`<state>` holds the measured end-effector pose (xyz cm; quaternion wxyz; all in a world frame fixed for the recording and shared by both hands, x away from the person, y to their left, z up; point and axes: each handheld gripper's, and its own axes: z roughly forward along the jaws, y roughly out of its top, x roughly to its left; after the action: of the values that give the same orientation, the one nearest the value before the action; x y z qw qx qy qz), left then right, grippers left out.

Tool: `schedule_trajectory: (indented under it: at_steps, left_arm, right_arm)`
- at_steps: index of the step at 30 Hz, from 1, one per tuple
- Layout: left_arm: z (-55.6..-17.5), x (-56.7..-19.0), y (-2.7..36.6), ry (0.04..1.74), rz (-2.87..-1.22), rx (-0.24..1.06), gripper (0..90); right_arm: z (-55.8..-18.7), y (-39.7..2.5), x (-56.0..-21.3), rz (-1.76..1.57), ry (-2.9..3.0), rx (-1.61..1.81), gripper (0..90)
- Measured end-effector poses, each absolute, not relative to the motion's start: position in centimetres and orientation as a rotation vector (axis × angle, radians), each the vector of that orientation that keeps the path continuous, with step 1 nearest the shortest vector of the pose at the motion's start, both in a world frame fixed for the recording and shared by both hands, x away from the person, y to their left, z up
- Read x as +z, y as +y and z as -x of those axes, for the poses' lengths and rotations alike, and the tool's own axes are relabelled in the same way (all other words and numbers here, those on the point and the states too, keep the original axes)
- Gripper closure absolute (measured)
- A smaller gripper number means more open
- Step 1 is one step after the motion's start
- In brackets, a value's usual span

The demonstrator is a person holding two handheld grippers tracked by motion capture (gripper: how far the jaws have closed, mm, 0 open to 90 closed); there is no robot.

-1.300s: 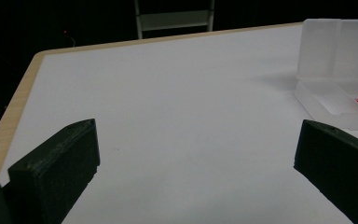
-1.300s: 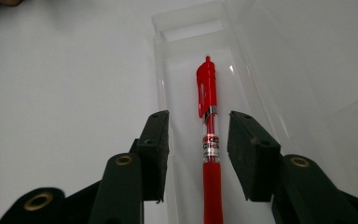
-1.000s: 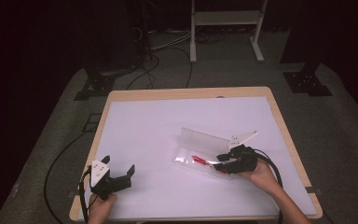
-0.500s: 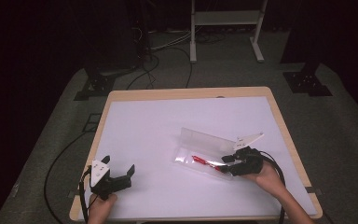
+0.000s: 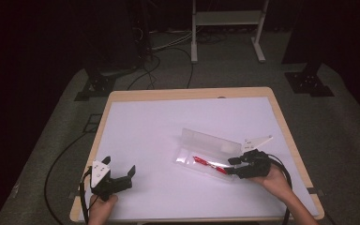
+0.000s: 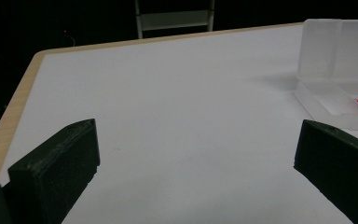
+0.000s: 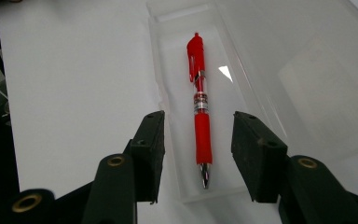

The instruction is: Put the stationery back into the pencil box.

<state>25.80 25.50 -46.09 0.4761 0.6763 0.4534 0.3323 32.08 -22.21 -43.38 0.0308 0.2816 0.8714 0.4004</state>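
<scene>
The red pen (image 7: 200,102) lies in the clear case (image 5: 206,157), lid up, near the table's (image 5: 168,93) right edge. The right gripper (image 7: 198,140) straddles its grip, jaws narrowly apart, empty. Centre, close gently on the grip. The left gripper (image 5: 117,174) waits wide open at the front-left corner.

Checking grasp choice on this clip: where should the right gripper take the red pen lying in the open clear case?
Probably at the rubber grip section of the red pen, from above. The pen lies flat along the clear case tray, tip toward the right gripper, whose open jaws already straddle that section. The case walls sit close beside it, so a sideways approach looks blocked.
</scene>
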Motion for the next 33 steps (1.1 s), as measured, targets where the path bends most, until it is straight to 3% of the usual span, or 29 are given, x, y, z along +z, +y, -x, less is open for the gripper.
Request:
schedule_trajectory:
  at_steps: [33]
  left_arm:
    - [-25.8, -46.1, 25.4, 1.107, -1.655, 0.818, 0.0]
  right_arm:
    - [-30.1, -26.8, -44.0, -0.997, 2.605, 1.265, 53.3]
